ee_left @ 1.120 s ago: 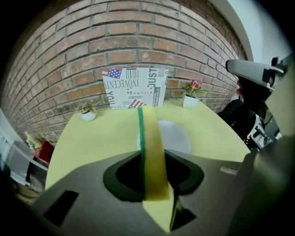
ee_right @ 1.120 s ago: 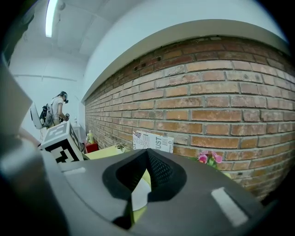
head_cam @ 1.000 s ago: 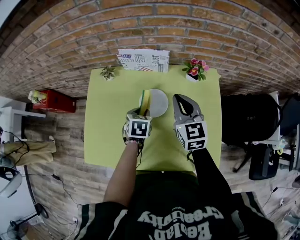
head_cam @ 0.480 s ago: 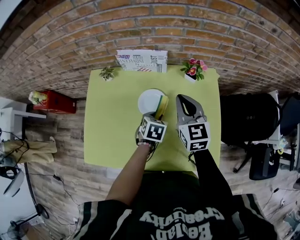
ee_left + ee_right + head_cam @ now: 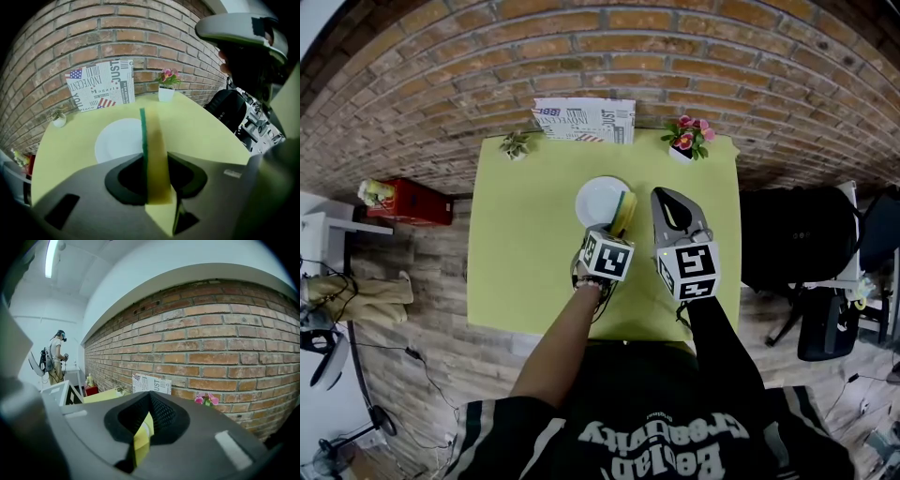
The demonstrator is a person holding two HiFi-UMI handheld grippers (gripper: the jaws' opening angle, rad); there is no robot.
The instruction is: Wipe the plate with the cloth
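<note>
A white plate (image 5: 598, 199) lies on the yellow-green table (image 5: 516, 253), a little behind the middle. My left gripper (image 5: 620, 225) is shut on a yellow sponge with a green scrub face (image 5: 624, 213), held on edge at the plate's right rim. In the left gripper view the sponge (image 5: 154, 159) stands upright between the jaws with the plate (image 5: 117, 143) just beyond. My right gripper (image 5: 666, 197) hovers to the right of the plate, shut with nothing in it; in its own view the right gripper (image 5: 149, 397) shows its jaws closed together.
At the table's back edge stand a newspaper-print sign (image 5: 584, 120), a small plant pot (image 5: 517, 145) and a pot of pink flowers (image 5: 691, 139). A brick wall rises behind. A black chair (image 5: 797, 248) sits right of the table, a red box (image 5: 408, 202) left.
My left gripper carried the sponge from the plate's left side across to its right rim, then stayed there. The right gripper has barely moved.
</note>
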